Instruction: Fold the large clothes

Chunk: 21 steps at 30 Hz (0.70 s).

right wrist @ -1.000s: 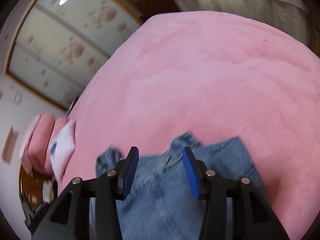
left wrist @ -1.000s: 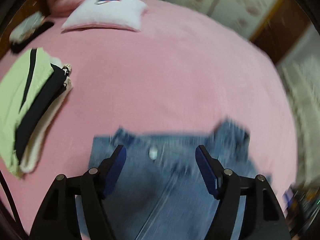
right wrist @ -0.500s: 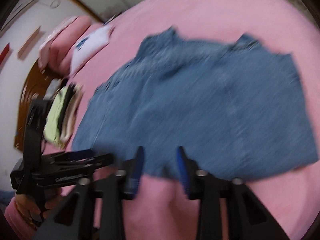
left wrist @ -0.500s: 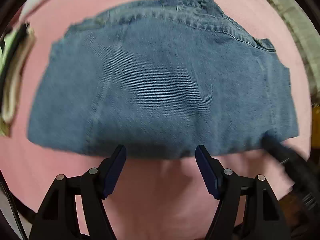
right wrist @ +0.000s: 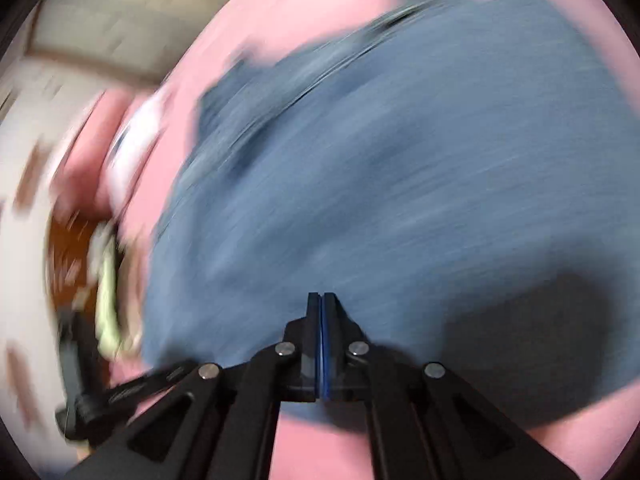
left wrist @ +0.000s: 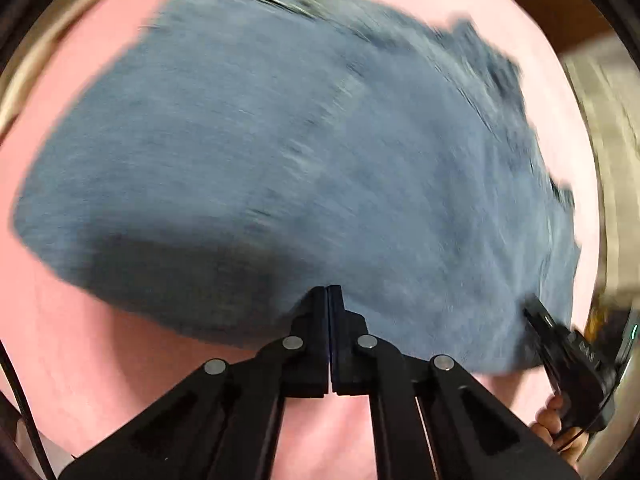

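Folded blue jeans (left wrist: 304,152) lie on the pink bedspread (left wrist: 100,368) and fill most of both views, blurred by motion. My left gripper (left wrist: 328,292) is shut, its tips on the near edge of the jeans. My right gripper (right wrist: 321,298) is shut too, its tips on the near part of the jeans (right wrist: 400,168). The frames do not show whether cloth is pinched between either pair of fingers. The right gripper also shows at the lower right of the left wrist view (left wrist: 560,356), at the jeans' right corner.
In the right wrist view a white pillow (right wrist: 136,148) lies on the pink bed (right wrist: 320,440) at the far left, with a stack of folded light-green clothes (right wrist: 108,300) below it. The other gripper's body (right wrist: 120,392) crosses the lower left. A wardrobe (right wrist: 100,28) stands behind.
Both grippers went from open to shut. Both moved in toward the near edge of the jeans, which now fill more of each view.
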### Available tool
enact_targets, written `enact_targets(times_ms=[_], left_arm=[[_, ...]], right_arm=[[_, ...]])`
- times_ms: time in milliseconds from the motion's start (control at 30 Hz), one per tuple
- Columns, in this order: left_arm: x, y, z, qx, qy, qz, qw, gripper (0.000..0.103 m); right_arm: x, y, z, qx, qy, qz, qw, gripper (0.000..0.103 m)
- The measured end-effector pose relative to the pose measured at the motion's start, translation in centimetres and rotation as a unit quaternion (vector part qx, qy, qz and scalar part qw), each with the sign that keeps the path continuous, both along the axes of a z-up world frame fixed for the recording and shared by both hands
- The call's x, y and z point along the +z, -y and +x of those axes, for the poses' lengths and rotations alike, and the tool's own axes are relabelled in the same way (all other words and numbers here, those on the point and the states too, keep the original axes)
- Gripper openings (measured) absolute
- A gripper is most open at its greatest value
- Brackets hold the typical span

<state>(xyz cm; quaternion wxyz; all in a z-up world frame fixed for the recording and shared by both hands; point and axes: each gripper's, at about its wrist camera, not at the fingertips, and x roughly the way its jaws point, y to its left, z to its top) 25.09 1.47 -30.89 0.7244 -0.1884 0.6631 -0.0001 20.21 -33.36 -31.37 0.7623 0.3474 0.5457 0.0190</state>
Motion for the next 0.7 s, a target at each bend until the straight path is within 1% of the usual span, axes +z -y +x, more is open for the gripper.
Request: enact_targets(times_ms=[33,67,100,133,167,200,233,300,333,367,400,433,467,500,533,567,600,633,667,700], left_arm=[[0.5,-1.2,-0.3,0.012,0.011,0.045,0.9988,0.001],[0.6,-2.1,-0.5,0.016,0.019,0.079,0.9966,0.002],[0.8,-3.1,-0.4,0.020,0.023,0.131,0.9910,0.002],[0.7,-4.1,-0.6,0.022,0.024,0.182,0.9827,0.002],[0.1,-5.3,-0.7,0.022,0.021,0.207,0.9779,0.002],[-0.3,-6.2,-0.8,0.022,0.018,0.193,0.9808,0.002],[-0.6,-7.1,-0.9,0.025,0.014,0.163,0.9863,0.002],[-0.4,-7.3,-0.9,0.019,0.007,0.150,0.9884,0.002],[0.2,-6.8,-0.9,0.001,0.005,0.148,0.9890,0.002],[0.8,-6.5,-0.9,-0.013,0.010,0.139,0.9902,0.002],[1.7,-5.6,-1.2,-0.027,0.025,0.120,0.9921,0.002],[2.5,-4.8,-1.4,-0.038,0.037,0.100,0.9935,0.002],[3.3,-3.7,-1.6,-0.051,0.047,0.070,0.9951,0.002],[3.8,-2.5,-1.9,-0.065,0.049,0.033,0.9961,0.004],[4.0,-1.3,-1.9,-0.078,0.046,0.003,0.9959,0.009],[3.7,0.5,-1.8,-0.103,0.031,-0.034,0.9936,0.013],[3.3,2.2,-1.6,-0.130,0.016,-0.061,0.9895,0.015],[2.9,3.4,-1.1,-0.152,0.009,-0.071,0.9857,0.015],[2.4,4.6,-0.6,-0.170,0.009,-0.061,0.9836,0.015],[1.9,5.6,0.0,-0.180,0.011,-0.049,0.9824,0.015]], right_arm=[[0.5,2.1,-0.8,-0.034,-0.001,-0.033,0.999,0.000],[0.7,3.8,-1.4,-0.055,0.001,-0.044,0.997,0.000],[1.1,5.8,-2.3,-0.093,-0.028,-0.105,0.990,0.000],[1.4,7.2,-3.1,-0.111,-0.049,-0.153,0.981,0.000],[1.7,8.1,-3.6,-0.112,-0.066,-0.188,0.973,0.000],[2.2,8.5,-3.9,-0.099,-0.068,-0.203,0.972,0.000],[2.9,8.2,-4.0,-0.082,-0.067,-0.216,0.971,0.000],[3.7,6.3,-3.7,-0.046,-0.080,-0.271,0.958,0.000],[4.1,4.6,-3.4,-0.016,-0.086,-0.307,0.948,0.000],[4.4,3.3,-3.2,0.004,-0.083,-0.326,0.942,0.000],[5.0,0.8,-3.3,0.033,-0.061,-0.342,0.937,0.000],[5.5,-0.9,-3.4,0.046,-0.043,-0.342,0.937,0.000],[6.0,-2.9,-3.7,0.063,-0.018,-0.334,0.940,0.000],[6.4,-5.2,-4.0,0.086,0.008,-0.307,0.948,0.000],[6.5,-7.4,-4.1,0.107,0.024,-0.271,0.956,0.000],[6.3,-9.3,-4.0,0.125,0.030,-0.225,0.966,0.000],[5.4,-11.5,-3.9,0.143,0.029,-0.162,0.976,0.000],[4.9,-12.5,-3.6,0.149,0.025,-0.137,0.979,0.000],[4.1,-13.8,-3.3,0.154,0.016,-0.119,0.981,0.000],[3.2,-15.1,-2.7,0.157,0.007,-0.120,0.980,0.000]])
